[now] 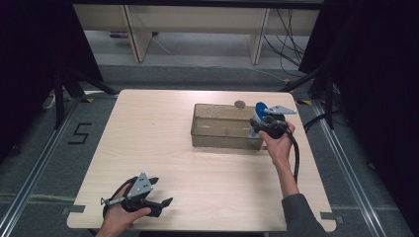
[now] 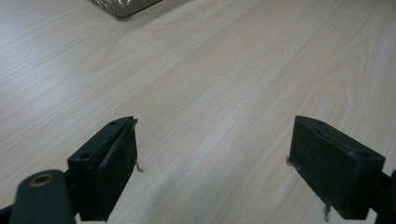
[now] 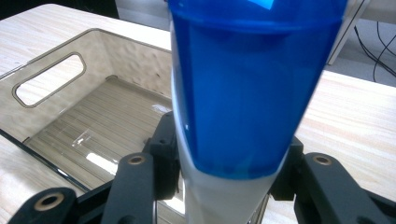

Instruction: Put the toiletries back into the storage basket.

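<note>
Right tool [image 1: 260, 122] around blue cup [image 3: 250, 88], above clear bin's [image 1: 222, 140] end.

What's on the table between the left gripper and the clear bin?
Nothing: in the high view, bare table runs from the left gripper to the clear bin.

Even overhead light, dark surroundings, soft shadows, glare on clear bin [image 3: 88, 116], close views slightly blurred
</note>
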The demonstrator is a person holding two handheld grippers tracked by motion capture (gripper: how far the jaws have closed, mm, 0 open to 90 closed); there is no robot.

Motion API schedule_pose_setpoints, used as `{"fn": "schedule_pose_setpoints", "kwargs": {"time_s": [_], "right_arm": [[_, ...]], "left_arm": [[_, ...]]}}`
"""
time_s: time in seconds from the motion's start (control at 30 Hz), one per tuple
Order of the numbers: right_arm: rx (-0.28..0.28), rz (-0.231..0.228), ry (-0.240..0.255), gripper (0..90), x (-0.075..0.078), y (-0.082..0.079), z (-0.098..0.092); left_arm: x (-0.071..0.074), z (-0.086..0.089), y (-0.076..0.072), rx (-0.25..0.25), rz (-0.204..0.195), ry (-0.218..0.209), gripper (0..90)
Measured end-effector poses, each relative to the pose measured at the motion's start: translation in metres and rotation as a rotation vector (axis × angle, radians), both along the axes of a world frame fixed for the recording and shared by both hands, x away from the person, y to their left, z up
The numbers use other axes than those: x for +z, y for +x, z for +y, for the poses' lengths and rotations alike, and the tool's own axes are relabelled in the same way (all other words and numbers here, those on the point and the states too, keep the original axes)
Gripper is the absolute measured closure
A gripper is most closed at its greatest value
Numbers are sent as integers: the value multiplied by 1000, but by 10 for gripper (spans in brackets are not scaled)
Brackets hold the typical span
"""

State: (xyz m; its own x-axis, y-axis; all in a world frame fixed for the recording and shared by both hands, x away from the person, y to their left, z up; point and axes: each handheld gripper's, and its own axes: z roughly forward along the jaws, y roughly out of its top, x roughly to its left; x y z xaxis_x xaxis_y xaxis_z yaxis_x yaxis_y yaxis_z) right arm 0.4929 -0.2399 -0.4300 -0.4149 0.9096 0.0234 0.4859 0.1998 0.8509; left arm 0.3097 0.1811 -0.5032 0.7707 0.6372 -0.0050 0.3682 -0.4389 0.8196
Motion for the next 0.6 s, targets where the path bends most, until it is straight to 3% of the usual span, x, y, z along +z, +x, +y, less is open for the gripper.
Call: {"fn": "schedule_pose_setpoints", "kwargs": {"time_s": [0.13, 0.17, 0.3, 0.33, 0.37, 0.4, 0.47, 0.5, 0.57, 0.6], "right_arm": [[2, 7, -7, 563, -2, 0, -2], [5, 0, -2, 563, -4, 0, -2], [5, 16, 6, 563, -8, 0, -4], [10, 2, -20, 563, -9, 1, -6], [-1, 24, 12, 563, -10, -1, -3], [6, 29, 3, 563, -11, -1, -4], [14, 19, -34, 562, -12, 0, -6], [6, 26, -5, 563, -14, -1, -4], [9, 25, -25, 562, -14, -1, -5], [-6, 52, -2, 562, -14, -2, -3]], "left_arm": [[0, -1, -1, 9, 2, -7, 150], [1, 1, 0, -2, -4, 31, 149], [1, 1, 0, -1, -4, 30, 150], [1, 1, 0, -2, -4, 31, 149], [1, 1, 0, 4, -1, 16, 149], [0, -1, -1, 10, 3, -7, 149], [-1, -1, -1, 9, 2, -10, 149], [-1, -1, -1, 9, 2, -9, 150], [0, -1, -1, 10, 3, -7, 150], [0, -1, -1, 11, 3, -8, 149]]}}
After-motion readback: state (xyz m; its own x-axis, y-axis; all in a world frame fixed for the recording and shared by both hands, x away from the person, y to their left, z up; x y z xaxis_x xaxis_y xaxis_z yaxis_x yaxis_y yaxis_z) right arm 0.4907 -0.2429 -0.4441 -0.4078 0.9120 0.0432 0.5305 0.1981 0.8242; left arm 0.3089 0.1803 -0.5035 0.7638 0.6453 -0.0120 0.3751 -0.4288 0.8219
